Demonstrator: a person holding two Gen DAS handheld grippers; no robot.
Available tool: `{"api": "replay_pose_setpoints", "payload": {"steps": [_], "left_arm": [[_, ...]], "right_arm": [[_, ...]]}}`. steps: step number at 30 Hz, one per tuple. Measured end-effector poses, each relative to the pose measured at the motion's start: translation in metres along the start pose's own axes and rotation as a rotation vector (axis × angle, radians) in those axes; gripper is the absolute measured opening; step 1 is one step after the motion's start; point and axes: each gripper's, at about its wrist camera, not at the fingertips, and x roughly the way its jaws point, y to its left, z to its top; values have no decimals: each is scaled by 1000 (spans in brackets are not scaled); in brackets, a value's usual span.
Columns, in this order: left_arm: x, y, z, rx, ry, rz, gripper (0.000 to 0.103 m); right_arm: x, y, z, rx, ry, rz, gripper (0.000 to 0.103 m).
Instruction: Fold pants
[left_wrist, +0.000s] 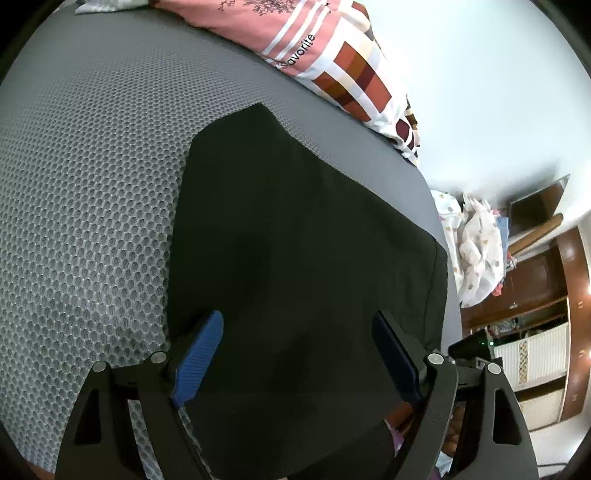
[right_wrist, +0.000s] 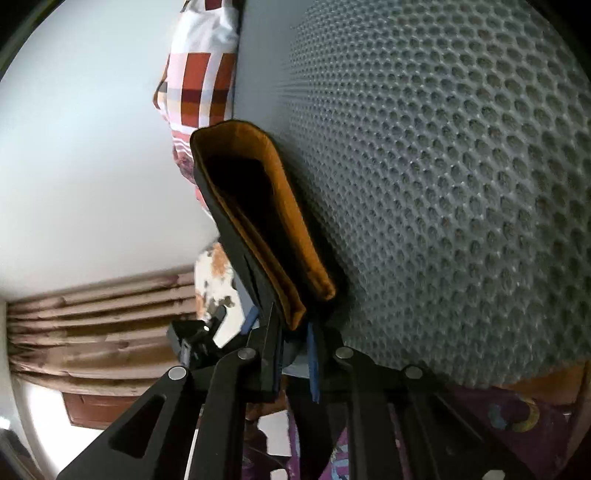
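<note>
my right hand-held gripper (right_wrist: 295, 354) pinches the pants (right_wrist: 258, 221) by their folded edge; my left hand-held gripper (left_wrist: 295, 354) hovers open over them on the bed (left_wrist: 92, 184). a weak pinch could let layers slip and unfold.

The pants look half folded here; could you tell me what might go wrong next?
The right gripper pinches only the near edge of the stacked pants, so the layers could slip out and fan open. The left gripper is open over the fabric, pinning nothing, so the fold may drift. The pants reach the mattress edge and could slide off.
</note>
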Motion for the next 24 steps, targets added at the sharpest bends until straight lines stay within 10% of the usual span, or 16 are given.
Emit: {"api": "replay_pose_setpoints", "payload": {"steps": [13,18,21,24], "left_arm": [[1,0,0,4,-17,3,83],[-12,-8,-2,33,-85,7,83],[-25,-28,-6,162,-190,132,83],[-29,-45,-14,286,-276,283,83]], "right_arm": [[-18,37,11,-122,14,-110,28],[-38,118,3,-463,-143,-323,42],[-13,165,-20,-779,-247,-530,48],[20,169,-33,-900,-248,-550,51]]}}
